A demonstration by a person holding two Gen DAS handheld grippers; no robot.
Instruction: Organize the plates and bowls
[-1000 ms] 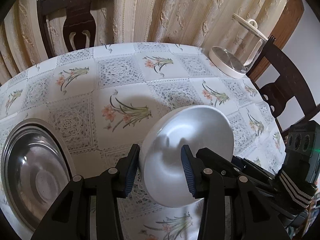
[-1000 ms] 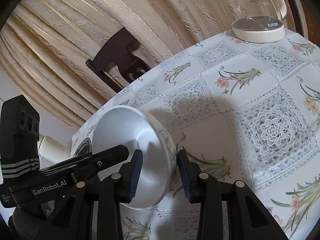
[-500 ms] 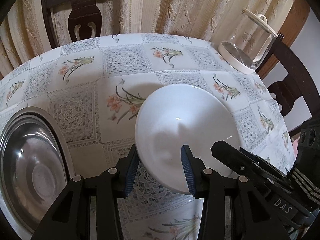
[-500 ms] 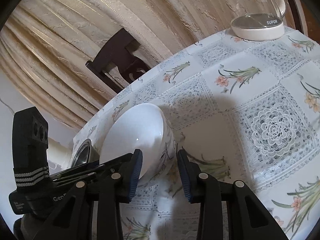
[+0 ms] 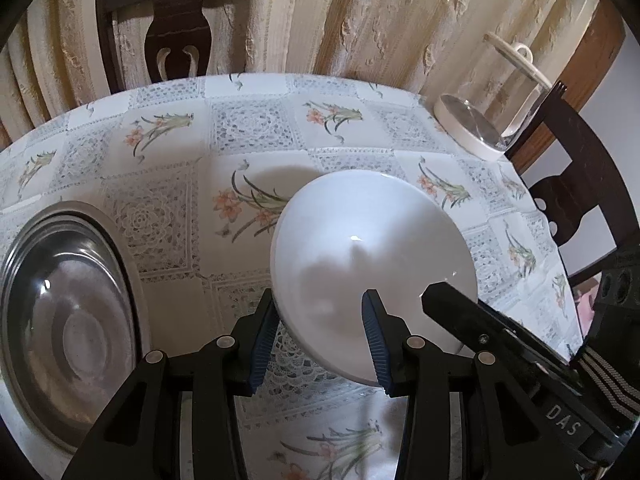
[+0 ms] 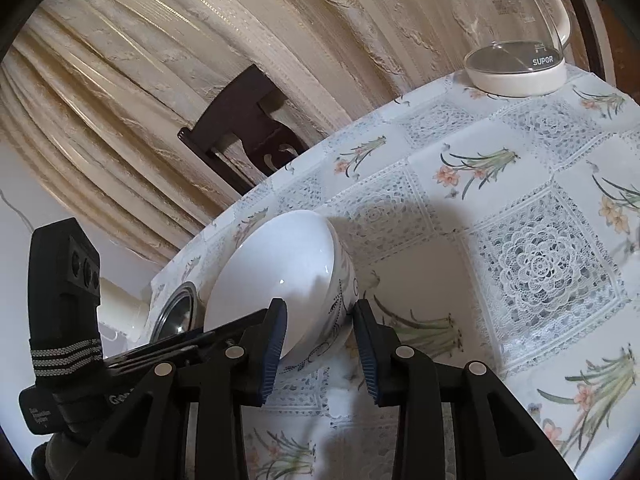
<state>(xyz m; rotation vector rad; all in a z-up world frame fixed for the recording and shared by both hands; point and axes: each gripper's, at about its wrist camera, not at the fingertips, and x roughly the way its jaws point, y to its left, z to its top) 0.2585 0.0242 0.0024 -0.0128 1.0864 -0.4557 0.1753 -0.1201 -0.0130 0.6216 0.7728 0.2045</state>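
Round white ceramic bowl (image 5: 372, 264) with dark floral outside pattern, tilted above the table (image 5: 256, 128) with lace-and-flower cloth. Left gripper (image 5: 318, 332) jaws pinching the near rim; right gripper (image 6: 320, 344) jaws straddling the opposite rim, contact not discernible. Shiny round steel basin (image 5: 68, 332) at left; glass kettle (image 6: 516, 60) at far edge.

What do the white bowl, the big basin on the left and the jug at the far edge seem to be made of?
White bowl: likely glazed ceramic, with sharp glossy highlights and a painted pattern outside.
Basin: looks like stainless steel, with mirror-like grey reflections.
Jug: clear glass or plastic, see-through wall on a matte white base.
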